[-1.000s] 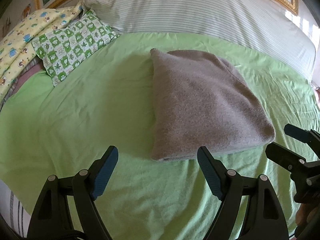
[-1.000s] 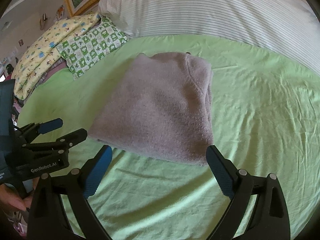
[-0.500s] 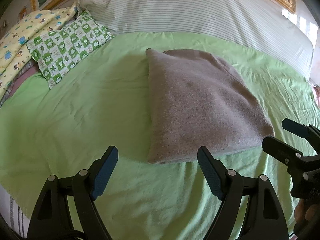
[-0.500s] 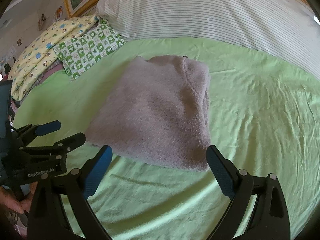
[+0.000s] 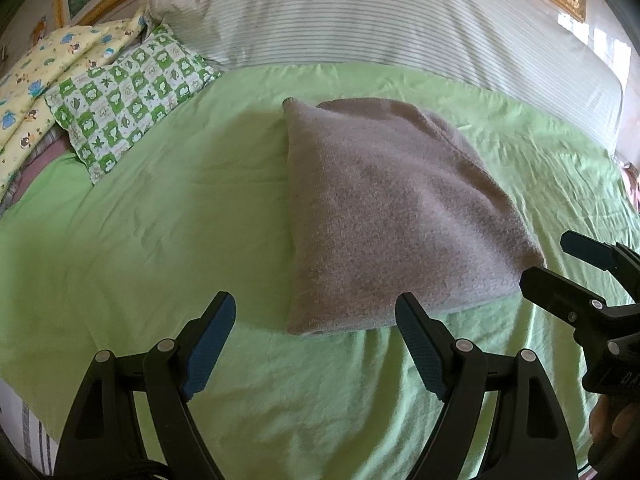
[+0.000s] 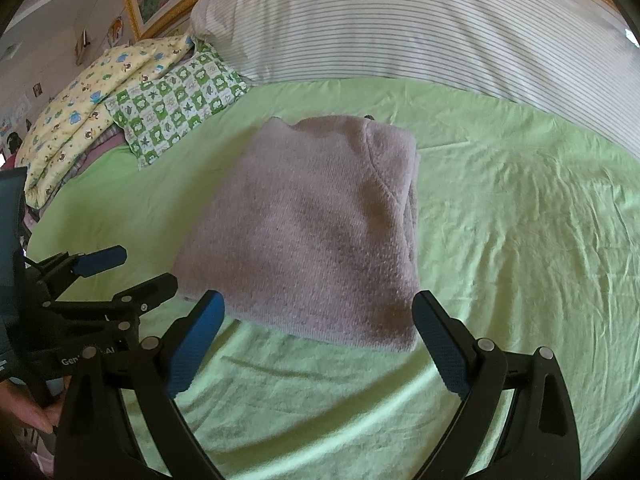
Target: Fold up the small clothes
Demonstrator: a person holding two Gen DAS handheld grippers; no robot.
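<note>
A grey fleece garment (image 5: pixel 392 216) lies folded into a thick rectangle on the green bed sheet (image 5: pixel 160 220); it also shows in the right wrist view (image 6: pixel 316 236). My left gripper (image 5: pixel 316 328) is open and empty, just in front of the garment's near left corner. My right gripper (image 6: pixel 318 328) is open and empty, just in front of the garment's near edge. Each gripper shows in the other's view: the right one at the right edge (image 5: pixel 560 264), the left one at the left edge (image 6: pixel 124 272), both open.
A striped white pillow (image 5: pixel 380 16) runs along the head of the bed. A green-and-white checked pillow (image 5: pixel 128 96) and a yellow printed quilt (image 5: pixel 40 76) lie at the far left. A gold picture frame (image 6: pixel 160 28) is on the wall behind.
Both grippers have drifted slightly nearer to the garment's near edge. Both stay open and the garment has not moved.
</note>
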